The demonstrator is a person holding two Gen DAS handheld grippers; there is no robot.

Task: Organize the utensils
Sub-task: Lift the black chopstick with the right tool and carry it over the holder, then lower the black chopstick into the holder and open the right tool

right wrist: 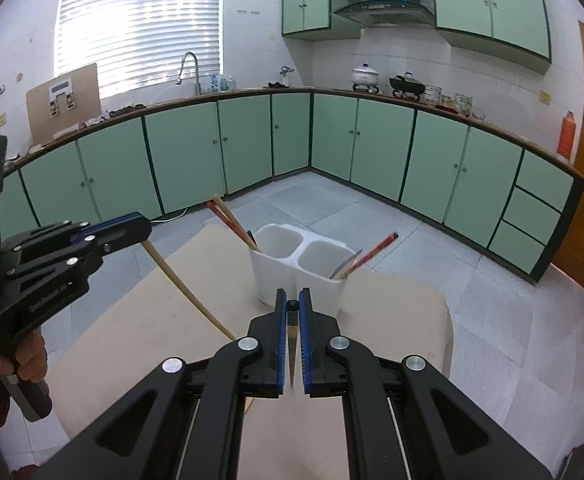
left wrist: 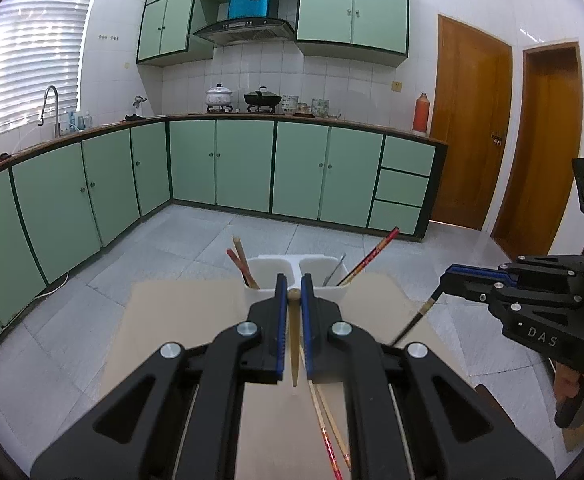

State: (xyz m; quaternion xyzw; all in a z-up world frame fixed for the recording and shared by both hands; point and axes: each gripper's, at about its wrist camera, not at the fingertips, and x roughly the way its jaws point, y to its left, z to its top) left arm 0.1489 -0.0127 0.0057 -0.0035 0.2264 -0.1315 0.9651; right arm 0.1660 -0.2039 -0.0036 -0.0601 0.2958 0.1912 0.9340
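A white two-compartment utensil holder (left wrist: 296, 270) (right wrist: 297, 276) stands at the far edge of a beige table (left wrist: 180, 320) (right wrist: 395, 308). Its left cup holds red and wooden chopsticks (left wrist: 240, 260) (right wrist: 232, 220); its right cup holds a red chopstick (left wrist: 371, 255) (right wrist: 373, 249) and a metal utensil (left wrist: 333, 270). My left gripper (left wrist: 294, 284) (right wrist: 142, 230) is shut on a pale wooden chopstick (left wrist: 294, 336) (right wrist: 188, 292), held above the table. My right gripper (right wrist: 292, 298) (left wrist: 447, 276) is shut on a dark chopstick (right wrist: 292, 336) (left wrist: 415, 318).
Two loose chopsticks (left wrist: 329, 428) lie on the table under my left gripper. Green kitchen cabinets (left wrist: 244, 164) run along the walls beyond a grey tiled floor (left wrist: 180, 236). Wooden doors (left wrist: 467, 120) stand at the right.
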